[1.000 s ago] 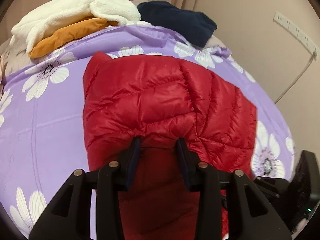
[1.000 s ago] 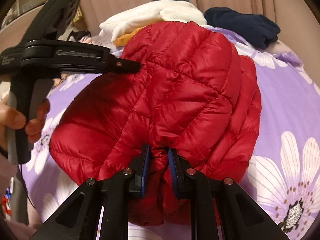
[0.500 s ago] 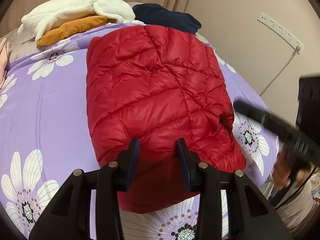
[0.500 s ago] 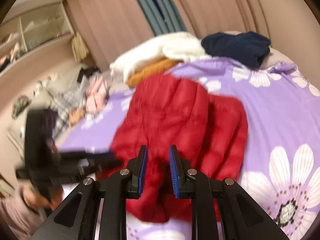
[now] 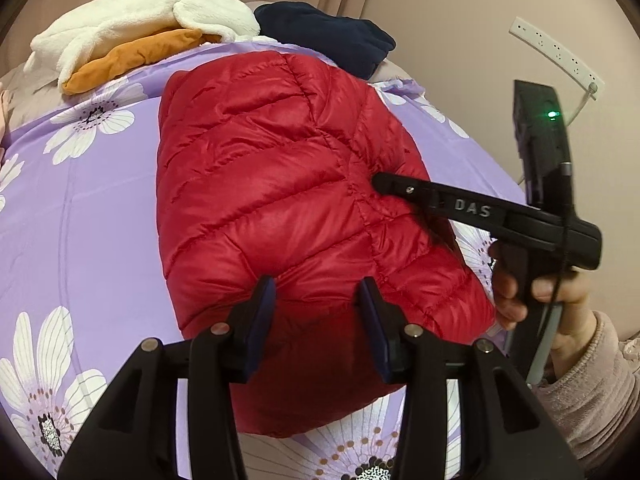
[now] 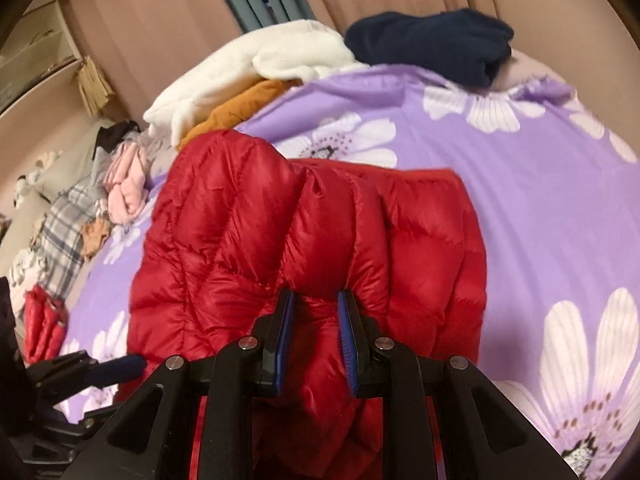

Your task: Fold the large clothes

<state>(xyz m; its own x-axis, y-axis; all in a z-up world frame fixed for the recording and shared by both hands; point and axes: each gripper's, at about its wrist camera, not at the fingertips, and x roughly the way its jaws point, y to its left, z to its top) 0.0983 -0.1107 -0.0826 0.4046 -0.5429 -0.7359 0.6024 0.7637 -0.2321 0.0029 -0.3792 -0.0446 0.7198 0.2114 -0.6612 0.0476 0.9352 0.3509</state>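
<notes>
At six o'clock the left gripper [image 5: 320,292] is opening with the red puffer jacket [image 5: 280,208] between its jaws, the right gripper [image 6: 316,308] pinches a jacket fold, and the jacket lies on the purple floral bedspread [image 5: 80,220].

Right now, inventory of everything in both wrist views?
puffer jacket: 1, red, folded mid-bed
bedsheet: 1, lilac with white daisies, under jacket
fleece: 1, white, far edge of bed, on the orange garment
orange garment: 1, under fleece
navy garment: 1, far edge, beside fleece
clothes heap: pink, plaid, mixed, off to one side
power strip: 1, white, on wall
left gripper: black, jaws opening, jacket edge between them
right gripper: black, jaws pinching a jacket fold
hand: 1, holding right gripper
</notes>
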